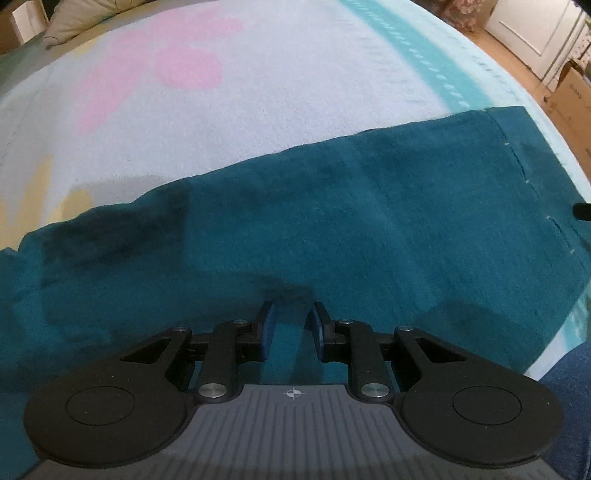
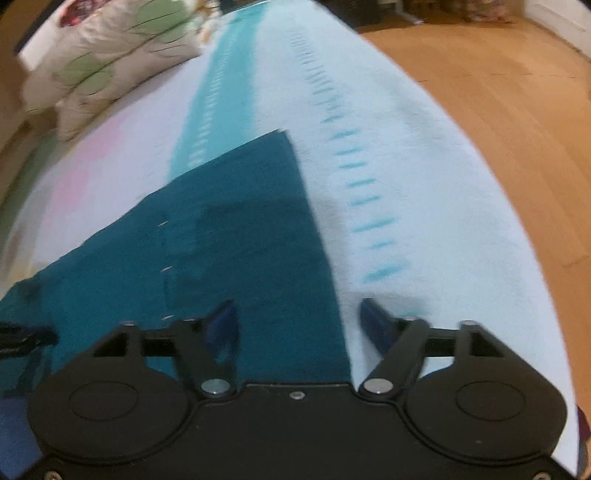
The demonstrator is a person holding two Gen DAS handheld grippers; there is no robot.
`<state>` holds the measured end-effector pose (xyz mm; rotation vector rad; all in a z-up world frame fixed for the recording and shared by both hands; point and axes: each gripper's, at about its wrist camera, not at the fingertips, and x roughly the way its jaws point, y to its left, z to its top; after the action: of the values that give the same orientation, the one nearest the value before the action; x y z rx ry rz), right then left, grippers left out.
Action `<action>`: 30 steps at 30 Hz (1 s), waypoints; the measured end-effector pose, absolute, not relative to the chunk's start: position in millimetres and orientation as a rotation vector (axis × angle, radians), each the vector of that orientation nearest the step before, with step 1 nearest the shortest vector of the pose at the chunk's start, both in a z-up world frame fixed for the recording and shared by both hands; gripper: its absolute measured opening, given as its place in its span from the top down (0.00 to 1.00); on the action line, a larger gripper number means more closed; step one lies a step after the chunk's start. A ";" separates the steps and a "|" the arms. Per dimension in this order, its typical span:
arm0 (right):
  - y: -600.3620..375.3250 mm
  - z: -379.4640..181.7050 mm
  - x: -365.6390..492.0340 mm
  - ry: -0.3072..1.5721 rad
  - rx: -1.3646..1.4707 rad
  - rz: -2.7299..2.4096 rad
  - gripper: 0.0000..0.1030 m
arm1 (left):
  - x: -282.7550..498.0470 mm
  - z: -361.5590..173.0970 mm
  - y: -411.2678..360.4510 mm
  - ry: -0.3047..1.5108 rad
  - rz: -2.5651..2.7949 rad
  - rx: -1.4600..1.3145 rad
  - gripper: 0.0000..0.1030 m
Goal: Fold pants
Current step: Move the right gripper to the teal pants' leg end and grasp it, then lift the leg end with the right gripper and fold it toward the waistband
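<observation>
The teal pants [image 1: 332,206] lie flat across a pale blanket [image 1: 229,122] on a bed. In the left wrist view they fill the middle, with a stitched hem at the right. My left gripper [image 1: 291,314] is open, its blue pads a small gap apart, just above the fabric and holding nothing. In the right wrist view the pants [image 2: 240,229] reach from the left to a straight right edge. My right gripper [image 2: 299,310] is wide open over that edge, left finger over fabric, right finger over the blanket [image 2: 424,206]. The view is blurred.
Pillows [image 2: 107,62] lie at the far end of the bed. A wooden floor [image 2: 498,103] runs along the bed's right side. A cardboard box [image 1: 572,99] and a white door [image 1: 532,33] stand beyond the bed. The other gripper's tip [image 1: 583,210] shows at the right edge.
</observation>
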<state>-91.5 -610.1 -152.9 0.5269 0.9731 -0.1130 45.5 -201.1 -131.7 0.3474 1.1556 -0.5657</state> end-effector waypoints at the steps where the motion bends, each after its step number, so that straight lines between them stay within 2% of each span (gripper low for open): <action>1: -609.7 -153.8 -90.2 0.977 0.524 -0.105 0.11 | 44.1 -131.6 -201.5 1.151 -0.568 0.356 0.79; 5: -603.0 -153.0 -79.6 1.035 0.485 -0.077 0.02 | 45.0 -131.2 -203.5 1.150 -0.567 0.356 0.79; 11: -604.3 -150.3 -74.3 1.074 0.485 -0.072 0.03 | 49.8 -129.5 -196.3 1.170 -0.565 0.310 0.79; 12: -606.2 -150.2 -77.4 1.052 0.495 -0.071 0.06 | 50.3 -128.9 -195.4 1.171 -0.566 0.307 0.79; 13: -607.0 -149.3 -80.6 1.034 0.504 -0.069 0.19 | 50.7 -128.5 -195.0 1.172 -0.567 0.304 0.79; 14: -608.6 -148.2 -83.5 1.020 0.517 -0.068 0.37 | 50.9 -128.1 -195.2 1.174 -0.568 0.301 0.79; 16: -614.0 -148.6 -88.0 1.007 0.566 -0.066 0.50 | 51.9 -125.8 -194.7 1.179 -0.574 0.290 0.79; 19: -622.1 -152.0 -92.8 0.985 0.652 -0.028 0.54 | 55.3 -119.4 -196.8 1.177 -0.595 0.272 0.79; 21: -625.3 -152.4 -94.7 0.978 0.679 -0.024 0.61 | 57.7 -113.8 -202.3 1.162 -0.603 0.277 0.79; 22: -627.5 -152.9 -96.1 0.974 0.701 -0.014 0.73 | 59.3 -110.7 -206.5 1.152 -0.606 0.283 0.79; 23: -627.2 -154.8 -93.0 0.968 0.728 -0.001 0.80 | 60.6 -108.1 -210.7 1.144 -0.610 0.286 0.79; 25: -628.4 -154.6 -91.8 0.950 0.767 0.004 0.86 | 63.6 -102.6 -221.1 1.126 -0.622 0.288 0.79; 30: -626.2 -143.5 -90.8 0.911 0.787 0.008 0.87 | 64.6 -105.1 -247.3 1.127 -0.667 0.300 0.79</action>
<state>-90.8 -626.2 -143.5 0.7868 0.9112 0.0083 64.6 -247.2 -105.1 0.3005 1.1271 -0.6669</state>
